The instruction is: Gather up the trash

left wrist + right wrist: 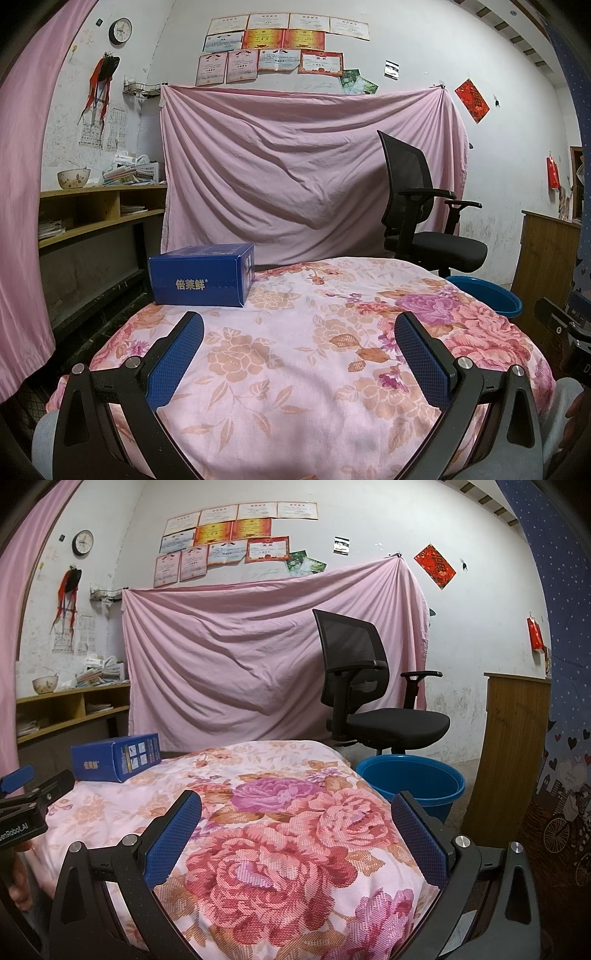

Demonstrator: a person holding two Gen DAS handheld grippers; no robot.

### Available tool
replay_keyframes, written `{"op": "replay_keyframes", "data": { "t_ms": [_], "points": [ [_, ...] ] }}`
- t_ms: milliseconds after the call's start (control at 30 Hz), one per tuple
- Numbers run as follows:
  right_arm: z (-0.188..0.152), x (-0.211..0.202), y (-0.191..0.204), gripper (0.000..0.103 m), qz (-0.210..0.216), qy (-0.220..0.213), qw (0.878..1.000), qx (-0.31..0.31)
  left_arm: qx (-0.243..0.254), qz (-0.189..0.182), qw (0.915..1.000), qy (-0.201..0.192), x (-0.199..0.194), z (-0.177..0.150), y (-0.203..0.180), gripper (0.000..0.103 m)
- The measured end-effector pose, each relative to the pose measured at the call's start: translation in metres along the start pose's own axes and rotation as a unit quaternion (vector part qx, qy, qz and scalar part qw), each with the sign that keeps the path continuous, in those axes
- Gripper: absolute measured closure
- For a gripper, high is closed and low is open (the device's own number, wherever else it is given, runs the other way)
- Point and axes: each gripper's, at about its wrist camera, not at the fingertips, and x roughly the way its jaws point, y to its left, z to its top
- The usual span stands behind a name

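A blue cardboard box (201,275) with white lettering lies at the far left corner of the table under the floral cloth (314,332). My left gripper (299,325) hovers open over the cloth, the box ahead and to its left, nothing between its blue pads. In the right wrist view the same box (114,762) sits far left. My right gripper (295,805) is open above the cloth's (280,849) right side, holding nothing. A blue plastic basin (410,782) stands on the floor just past the table's right edge; its rim (487,293) shows in the left wrist view.
A black office chair (369,701) stands behind the table before a hung pink sheet (295,166). A wooden shelf (92,210) with a bowl and papers runs along the left wall. A wooden cabinet (513,753) is at the right. The other gripper's body (26,805) shows at left.
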Motion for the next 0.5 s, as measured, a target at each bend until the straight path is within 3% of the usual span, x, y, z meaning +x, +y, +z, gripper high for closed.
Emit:
{"op": "replay_keyframes", "data": {
  "t_ms": [500],
  "points": [
    [-0.0024, -0.0031, 0.0051, 0.000, 0.002, 0.000, 1.000, 0.000, 0.004, 0.002, 1.0000, 0.003, -0.0023, 0.0058, 0.0009, 0.002]
  ]
}}
